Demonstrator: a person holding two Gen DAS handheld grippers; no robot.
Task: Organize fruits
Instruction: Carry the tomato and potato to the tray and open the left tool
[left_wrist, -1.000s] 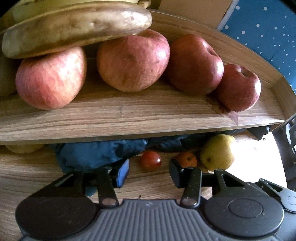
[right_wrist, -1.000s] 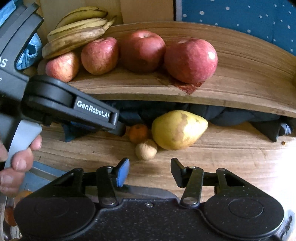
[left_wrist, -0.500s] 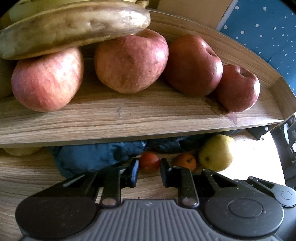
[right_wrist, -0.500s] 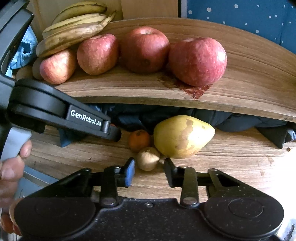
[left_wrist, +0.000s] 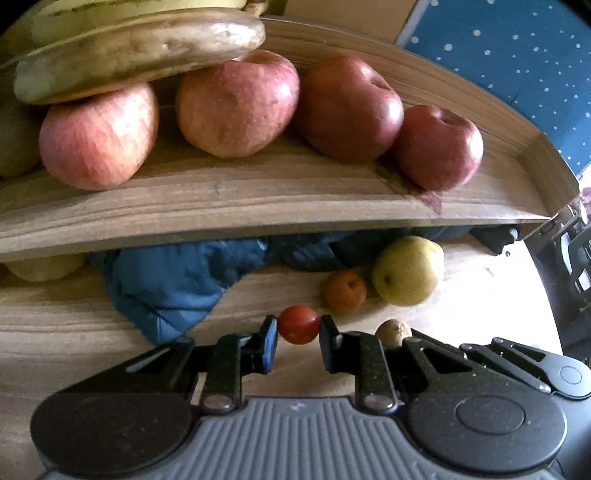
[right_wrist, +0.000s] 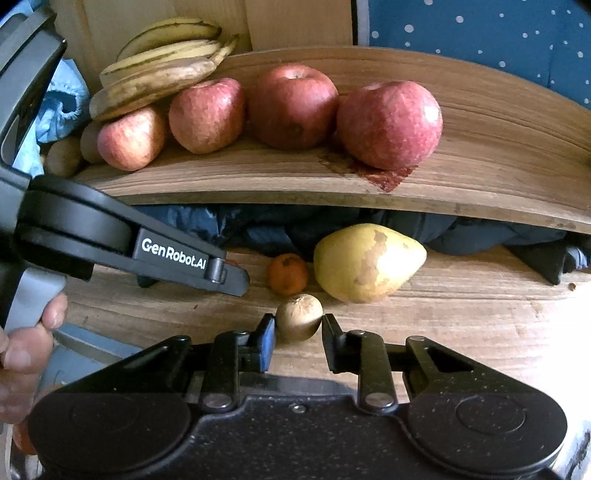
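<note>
My left gripper (left_wrist: 298, 330) is shut on a small red tomato (left_wrist: 298, 324), just above the wooden table. My right gripper (right_wrist: 299, 326) is shut on a small brown round fruit (right_wrist: 299, 316); that fruit (left_wrist: 392, 330) also shows in the left wrist view beside the right finger. Behind them on the table lie a small orange (right_wrist: 288, 274) and a yellow-green pear (right_wrist: 365, 263). A wooden shelf (right_wrist: 480, 158) above carries several red apples (right_wrist: 389, 123) and a bunch of bananas (right_wrist: 159, 70). In the right wrist view the left gripper (right_wrist: 236, 278) comes in from the left, held by a hand (right_wrist: 26, 343).
Dark blue cloth (left_wrist: 173, 280) lies bunched under the shelf at the back of the table. A pale fruit (left_wrist: 44, 266) sits under the shelf at far left. A blue dotted wall (left_wrist: 517, 55) stands behind. The shelf's front edge overhangs the table fruit.
Both grippers went from open to shut, the left on the tomato, the right on the brown fruit. The left gripper has drawn back slightly with the tomato.
</note>
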